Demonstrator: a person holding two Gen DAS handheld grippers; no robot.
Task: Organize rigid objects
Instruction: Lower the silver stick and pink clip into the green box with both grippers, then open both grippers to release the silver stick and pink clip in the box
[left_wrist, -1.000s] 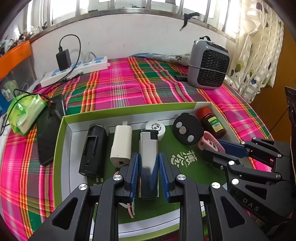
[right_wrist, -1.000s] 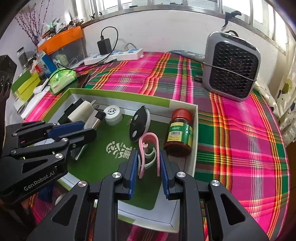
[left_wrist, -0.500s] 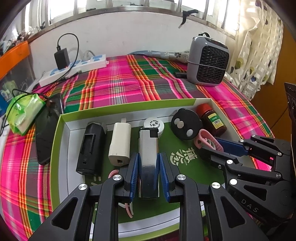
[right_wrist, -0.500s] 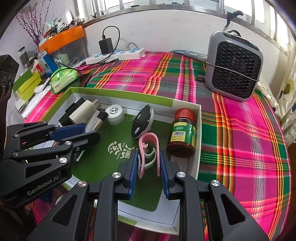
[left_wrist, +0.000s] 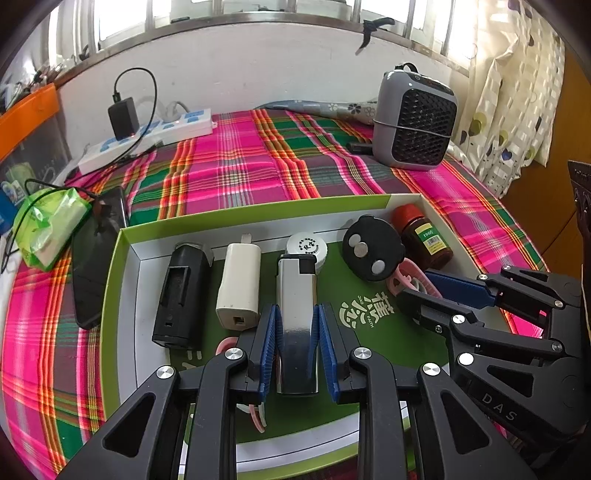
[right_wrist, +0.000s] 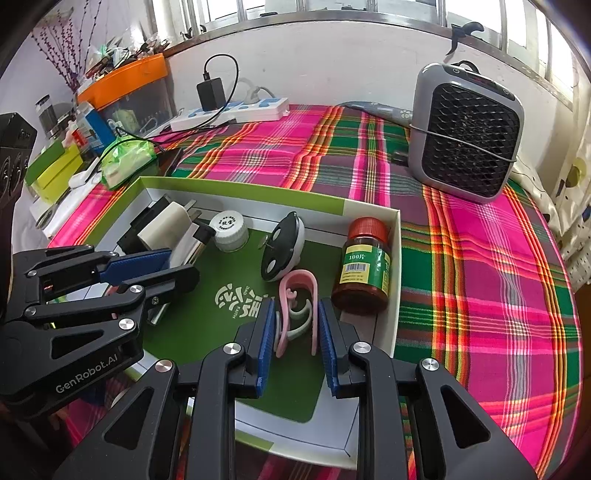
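Note:
A green-rimmed white box (left_wrist: 258, 212) on the plaid cloth holds a black charger (left_wrist: 181, 291), a white plug adapter (left_wrist: 238, 288), a white cap (left_wrist: 306, 245), a black disc (left_wrist: 371, 247) and a red-capped brown bottle (left_wrist: 424, 236). My left gripper (left_wrist: 296, 314) is shut on a silver lighter (left_wrist: 297, 295) inside the box. My right gripper (right_wrist: 296, 310) is shut on a pink clip (right_wrist: 299, 291) beside the bottle (right_wrist: 364, 266). In the right wrist view the left gripper (right_wrist: 177, 266) holds the lighter (right_wrist: 188, 247) tilted.
A grey heater (left_wrist: 417, 122) stands at the back right and a power strip (left_wrist: 147, 136) with a black adapter at the back left. A black phone (left_wrist: 98, 258) and a green packet (left_wrist: 48, 225) lie left of the box. A curtain (left_wrist: 517, 110) hangs on the right.
Both grippers keep their hold. The views have shifted only slightly, with the box sitting a little further off in the left wrist view.

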